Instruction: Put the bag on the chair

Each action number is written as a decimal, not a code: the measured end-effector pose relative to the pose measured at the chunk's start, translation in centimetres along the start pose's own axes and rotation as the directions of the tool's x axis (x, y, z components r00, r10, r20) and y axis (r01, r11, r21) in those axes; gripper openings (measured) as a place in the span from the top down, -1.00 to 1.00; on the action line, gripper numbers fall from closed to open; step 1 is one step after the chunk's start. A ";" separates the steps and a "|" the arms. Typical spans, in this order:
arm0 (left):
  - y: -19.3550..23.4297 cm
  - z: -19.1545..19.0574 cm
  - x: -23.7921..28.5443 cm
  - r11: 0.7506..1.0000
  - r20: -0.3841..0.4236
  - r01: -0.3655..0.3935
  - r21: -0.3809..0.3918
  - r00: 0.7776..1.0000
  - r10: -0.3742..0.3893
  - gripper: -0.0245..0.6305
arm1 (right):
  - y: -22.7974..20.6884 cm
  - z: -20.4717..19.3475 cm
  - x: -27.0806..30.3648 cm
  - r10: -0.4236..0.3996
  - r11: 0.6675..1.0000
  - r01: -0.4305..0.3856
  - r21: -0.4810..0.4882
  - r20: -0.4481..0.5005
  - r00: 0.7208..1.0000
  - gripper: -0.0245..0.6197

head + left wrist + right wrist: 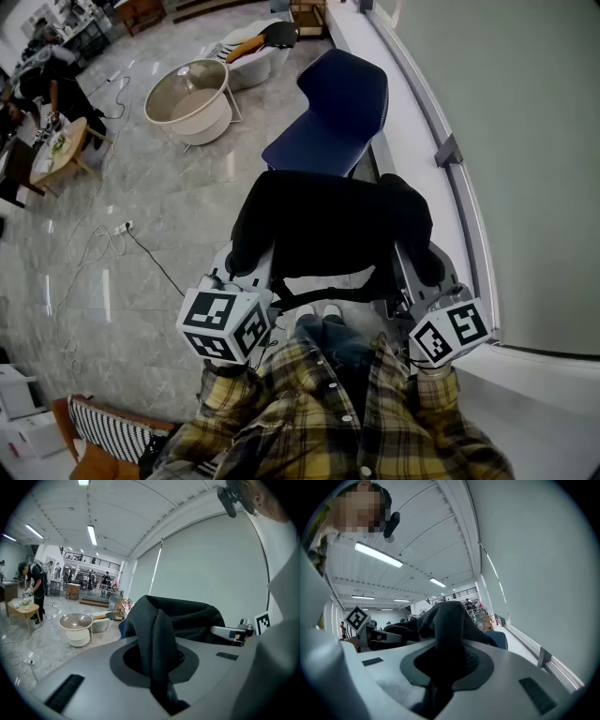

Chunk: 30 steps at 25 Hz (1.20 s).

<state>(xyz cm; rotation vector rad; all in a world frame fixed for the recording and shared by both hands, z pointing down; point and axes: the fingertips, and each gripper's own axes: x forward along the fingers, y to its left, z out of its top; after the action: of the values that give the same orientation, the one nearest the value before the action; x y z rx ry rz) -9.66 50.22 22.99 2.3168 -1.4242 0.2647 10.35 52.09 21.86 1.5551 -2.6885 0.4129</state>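
Clearly the bag [328, 225] is off the floor [159, 216], hanging in the air between the 2 tools, in front of the person and just short of the blue chair [337, 103]. The chair's seat faces the person with nothing on it.

The left tool [242, 270] is nearly pressed together, pinching a fold of black fabric at the bag's left edge; in the left gripper view the cloth rises out of the slot between the jaws in a thick pleat. The right tool [418, 272] pinches the opposite edge the same way, with a slightly fatter wad of cloth between its jaws. Both point roughly level, a little downward.

The bag looks soft and limp: it spans the 2 grips as a slack, rumpled mass, and a thin strap loops below it. It seems light, judging by how easily it is carried on 2 small pinches. Nothing about it looks fragile or slippery, but cloth this floppy will fold and slump wherever it lands, and a thin fold could creep out of a pinch.

The present hold, 1 bunched fold at each side near the top, suits it. Lowering it onto the seat calls for both sides to go forward together, so no part drapes over the front rim.
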 end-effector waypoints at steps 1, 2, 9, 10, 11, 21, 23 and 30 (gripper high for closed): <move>-0.2 -0.1 0.2 1.000 0.001 0.002 0.006 1.000 -0.002 0.80 | -0.1 0.0 -0.2 -0.006 1.000 0.006 -0.002 0.002 1.000 0.72; -0.3 -0.1 0.3 1.000 0.001 0.004 0.012 1.000 -0.004 0.80 | -0.2 -0.1 -0.3 -0.011 1.000 0.011 -0.005 0.005 1.000 0.72; -1.2 -0.5 0.0 0.999 0.007 -0.013 0.044 1.000 0.013 0.80 | -0.5 -0.5 -1.1 -0.025 1.000 0.025 -0.006 0.012 1.000 0.72; -1.3 -0.4 0.0 0.999 0.011 -0.017 0.046 1.000 0.016 0.81 | -0.5 -0.4 -1.1 -0.020 1.000 0.020 -0.005 0.017 1.000 0.72; -1.4 -0.3 0.0 0.999 0.017 -0.021 0.048 1.000 0.020 0.80 | -0.6 -0.3 -1.1 -0.014 1.000 0.015 -0.006 0.022 1.000 0.72; -2.4 0.5 0.4 0.997 0.055 -0.062 0.054 0.997 0.059 0.81 | -1.9 0.8 -1.0 0.043 0.999 -0.042 -0.018 0.050 0.998 0.72; -2.3 0.6 0.8 0.996 0.054 -0.067 0.051 0.996 0.064 0.81 | -2.2 0.8 -0.5 0.046 0.999 -0.045 -0.016 0.047 0.998 0.72; 0.2 1.2 3.4 0.997 0.028 -0.065 0.048 0.998 0.064 0.81 | -2.9 0.6 2.8 0.033 0.999 -0.033 0.004 0.014 0.999 0.72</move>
<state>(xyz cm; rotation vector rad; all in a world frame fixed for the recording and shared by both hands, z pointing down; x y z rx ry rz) -8.33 46.85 23.16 2.3235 -1.5234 0.2918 11.50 48.22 22.29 1.5223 -2.7294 0.4108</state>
